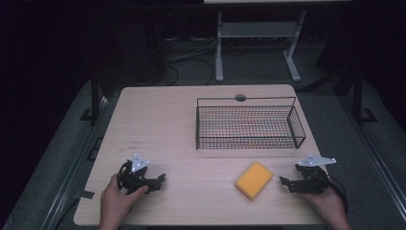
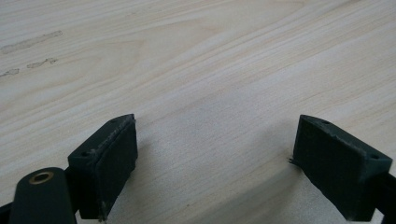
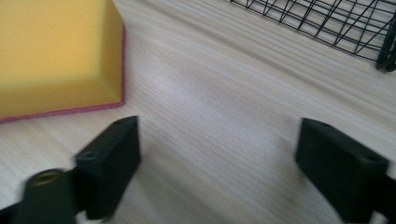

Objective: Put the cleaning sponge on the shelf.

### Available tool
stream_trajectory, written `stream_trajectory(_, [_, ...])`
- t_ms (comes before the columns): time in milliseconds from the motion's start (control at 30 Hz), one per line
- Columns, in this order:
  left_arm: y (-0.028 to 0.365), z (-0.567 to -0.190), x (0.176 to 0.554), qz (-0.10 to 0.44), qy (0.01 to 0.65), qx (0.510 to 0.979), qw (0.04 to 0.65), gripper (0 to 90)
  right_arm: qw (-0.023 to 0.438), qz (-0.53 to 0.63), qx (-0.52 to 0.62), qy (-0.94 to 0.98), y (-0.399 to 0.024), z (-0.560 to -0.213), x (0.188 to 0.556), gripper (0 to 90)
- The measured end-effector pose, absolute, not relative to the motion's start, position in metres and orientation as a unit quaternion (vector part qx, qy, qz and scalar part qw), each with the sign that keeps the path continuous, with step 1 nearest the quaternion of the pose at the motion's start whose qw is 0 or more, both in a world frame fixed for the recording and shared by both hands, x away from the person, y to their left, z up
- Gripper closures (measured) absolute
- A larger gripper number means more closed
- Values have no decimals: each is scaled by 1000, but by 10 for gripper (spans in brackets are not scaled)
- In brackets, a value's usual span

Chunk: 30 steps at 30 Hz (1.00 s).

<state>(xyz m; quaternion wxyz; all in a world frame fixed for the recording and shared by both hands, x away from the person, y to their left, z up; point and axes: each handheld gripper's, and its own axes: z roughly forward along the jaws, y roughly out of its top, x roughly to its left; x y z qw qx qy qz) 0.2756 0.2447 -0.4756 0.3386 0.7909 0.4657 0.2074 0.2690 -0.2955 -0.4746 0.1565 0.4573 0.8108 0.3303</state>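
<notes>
From above, the left gripper (image 1: 160, 180) rests at 8 o'clock on the surface (image 1: 163, 120), jaws wide over bare wood. The yellow sponge (image 1: 253, 179) lies at 5 o'clock, the wire basket (image 1: 249, 125) beyond at 1 o'clock. The right gripper (image 1: 286, 184) – wide, empty – sits near the sponge; its own view shows the sponge's pink underside.

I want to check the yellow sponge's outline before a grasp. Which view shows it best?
The high view: the whole yellow rectangular sponge lies on the pale wooden table, near the right gripper. The right gripper view shows one blurred corner with a pink underside; the left gripper view shows bare tabletop.
</notes>
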Motion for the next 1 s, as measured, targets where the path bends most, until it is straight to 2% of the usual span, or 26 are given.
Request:
stream_trajectory(33, [245,-476,276,207,466,791,339,130,156,330,457,811,-295,-475,269,224])
stream_trajectory(133, [245,-476,276,207,465,791,338,130,148,327,451,817,-296,-471,267,308])
stream_trajectory(167, [245,-476,276,207,466,791,338,130,144,330,453,815,-296,-467,263,392])
stream_trajectory(200, [245,-476,276,207,466,791,338,130,144,330,453,815,-296,-467,263,392])
stream_trajectory(233, [245,-476,276,207,466,791,338,130,138,340,448,815,-296,-463,261,489])
stream_trajectory(267, [245,-476,276,207,466,791,338,130,138,340,448,815,-296,-463,261,489])
stream_trajectory(400, [245,-476,276,207,465,791,338,130,119,353,440,817,-295,-458,259,706])
stream_trajectory(533, [245,-476,276,207,465,791,338,130,104,364,430,819,-294,-455,258,879])
stream_trajectory(1000, [245,-476,276,207,465,791,338,130,78,362,397,840,-275,-455,262,895])
